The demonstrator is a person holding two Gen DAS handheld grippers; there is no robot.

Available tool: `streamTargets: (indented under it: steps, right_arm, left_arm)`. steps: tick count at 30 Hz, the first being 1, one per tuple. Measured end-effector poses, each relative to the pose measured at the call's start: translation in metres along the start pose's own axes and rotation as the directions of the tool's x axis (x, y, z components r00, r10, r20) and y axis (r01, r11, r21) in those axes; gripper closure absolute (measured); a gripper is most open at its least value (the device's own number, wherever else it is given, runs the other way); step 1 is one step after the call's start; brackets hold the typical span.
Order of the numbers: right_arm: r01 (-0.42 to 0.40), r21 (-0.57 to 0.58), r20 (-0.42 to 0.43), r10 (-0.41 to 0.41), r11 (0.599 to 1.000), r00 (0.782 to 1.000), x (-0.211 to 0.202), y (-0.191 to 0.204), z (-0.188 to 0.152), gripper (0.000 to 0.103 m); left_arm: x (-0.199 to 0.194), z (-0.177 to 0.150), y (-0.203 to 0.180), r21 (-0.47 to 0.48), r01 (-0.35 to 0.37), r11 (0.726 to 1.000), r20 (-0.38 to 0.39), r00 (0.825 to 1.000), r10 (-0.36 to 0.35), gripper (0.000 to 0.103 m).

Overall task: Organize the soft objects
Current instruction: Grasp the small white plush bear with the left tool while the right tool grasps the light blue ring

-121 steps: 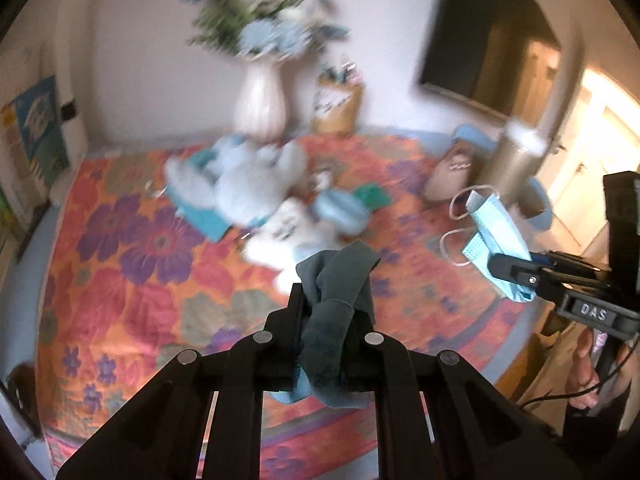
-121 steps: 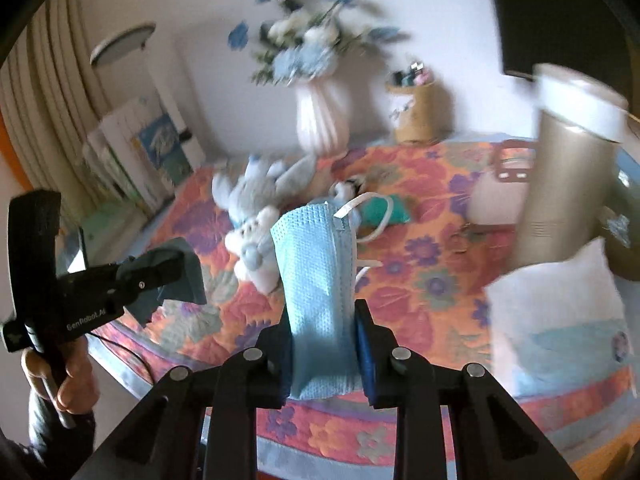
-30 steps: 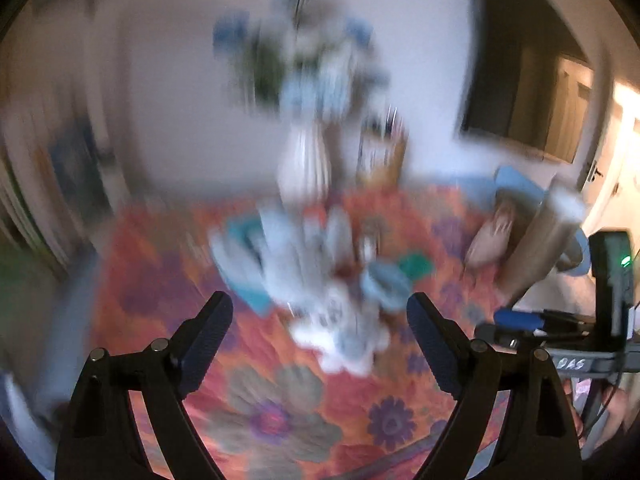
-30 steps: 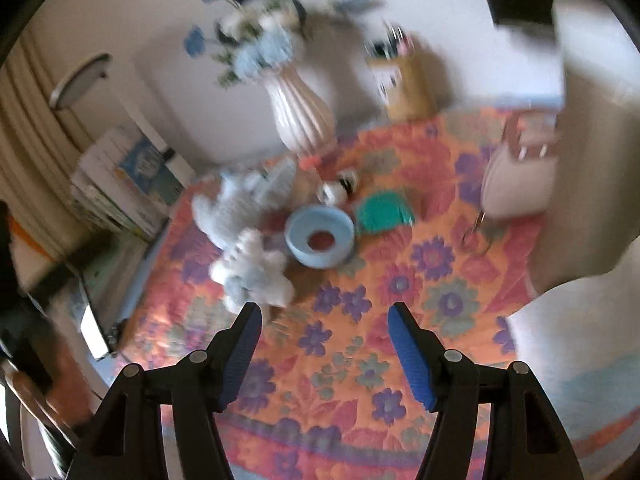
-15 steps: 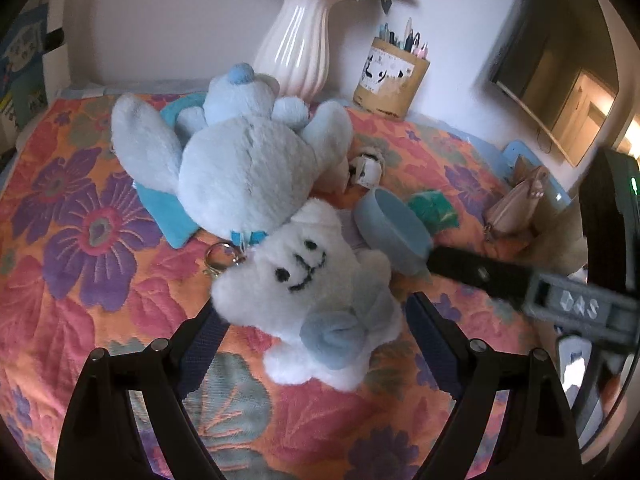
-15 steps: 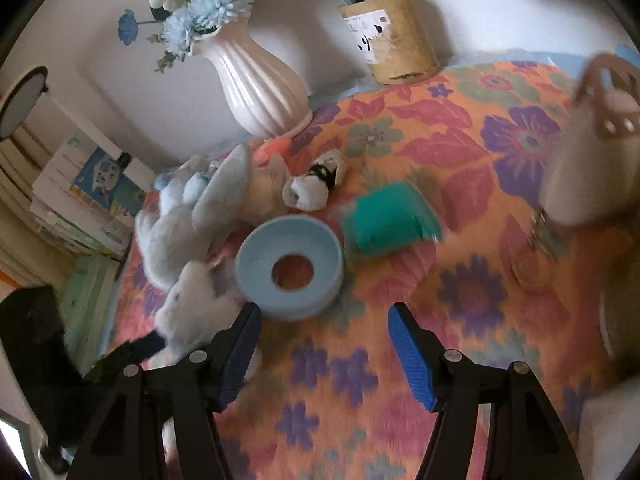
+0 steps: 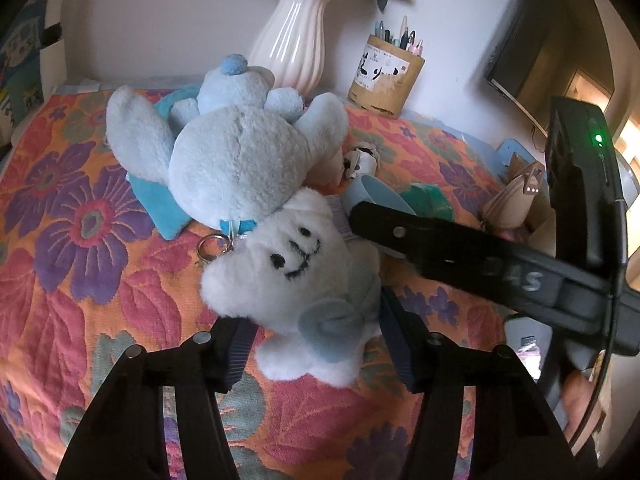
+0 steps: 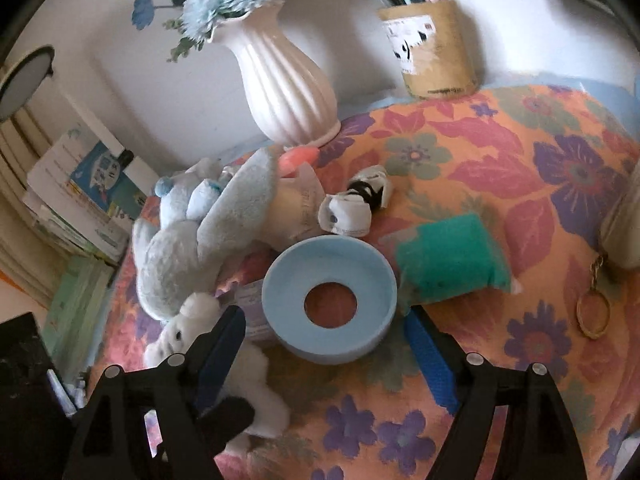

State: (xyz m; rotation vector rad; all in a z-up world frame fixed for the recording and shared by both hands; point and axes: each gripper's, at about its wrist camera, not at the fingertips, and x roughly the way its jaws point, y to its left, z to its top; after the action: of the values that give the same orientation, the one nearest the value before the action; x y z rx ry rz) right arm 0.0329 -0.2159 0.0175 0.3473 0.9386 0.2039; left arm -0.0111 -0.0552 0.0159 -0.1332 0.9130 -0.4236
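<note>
The step in hand looks like a double pick-up. The left gripper has just been closing and its jaws now stand against both sides of the small white plush bear, which lies face up on the flowered desk cloth; the pads seem to press into the fur, so I judge it clamped on the bear. The bear touches the big light-blue plush rabbit at its 11 o'clock, and a key ring lies at its 9 o'clock.

The right gripper has just been opening. Its jaws are apart, one on each side of the blue ring-shaped bowl, and do not touch it yet. The green pouch lies at the bowl's 3 o'clock, touching its rim, and a small white shoe at its 12 o'clock.

Next, I think, the left hand should lift the bear straight up, so that the ring and the rabbit are not dragged along. The right gripper must go a little lower and close on the bowl without catching the pouch.
</note>
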Motion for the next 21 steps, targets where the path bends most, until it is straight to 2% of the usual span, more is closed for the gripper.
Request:
streamTargets:
  steps: [2, 5, 9, 13, 15, 18, 20, 21]
  right_arm:
    - [0.020, -0.015, 0.011, -0.019, 1.000, 1.000, 0.000, 0.002, 0.000, 0.041]
    - [-0.016, 0.019, 0.026, 0.015, 1.000, 1.000, -0.008, -0.006, -0.003, 0.042]
    - [-0.047, 0.031, 0.068, 0.045, 0.998, 0.997, -0.036, -0.016, -0.018, 0.042]
    - [0.000, -0.017, 0.048, 0.001, 1.000, 0.999, -0.062, -0.017, -0.043, 0.042]
    - [0.066, -0.067, 0.021, -0.065, 0.996, 0.998, -0.070, -0.016, -0.059, 0.042]
    - [0.118, -0.120, -0.002, -0.119, 0.986, 0.993, -0.073, -0.013, -0.072, 0.042]
    - [0.126, -0.125, -0.017, -0.129, 0.984, 0.992, -0.070, -0.014, -0.077, 0.037]
    - [0.124, -0.118, -0.019, -0.127, 0.985, 0.992, -0.071, -0.017, -0.079, 0.035]
  left_arm:
    - [-0.002, -0.002, 0.000, 0.005, -0.005, 1.000, 0.002, 1.000, 0.005, 0.049]
    - [-0.007, -0.003, 0.000, 0.006, -0.009, 1.000, -0.007, 1.000, 0.009, 0.050]
    - [-0.028, -0.015, -0.001, 0.064, -0.016, 0.998, 0.002, 1.000, 0.016, 0.050]
    - [-0.051, -0.029, 0.000, 0.117, 0.059, 0.991, -0.022, 0.998, -0.057, 0.050]
    - [-0.056, -0.033, -0.001, 0.145, 0.090, 0.985, -0.045, 0.995, -0.084, 0.050]
    - [-0.056, -0.039, -0.005, 0.198, 0.063, 0.978, -0.070, 0.996, -0.050, 0.046]
    - [-0.052, -0.040, -0.002, 0.183, 0.038, 0.982, -0.068, 0.997, -0.026, 0.045]
    - [-0.051, -0.040, 0.001, 0.168, 0.043, 0.985, -0.068, 0.997, -0.032, 0.040]
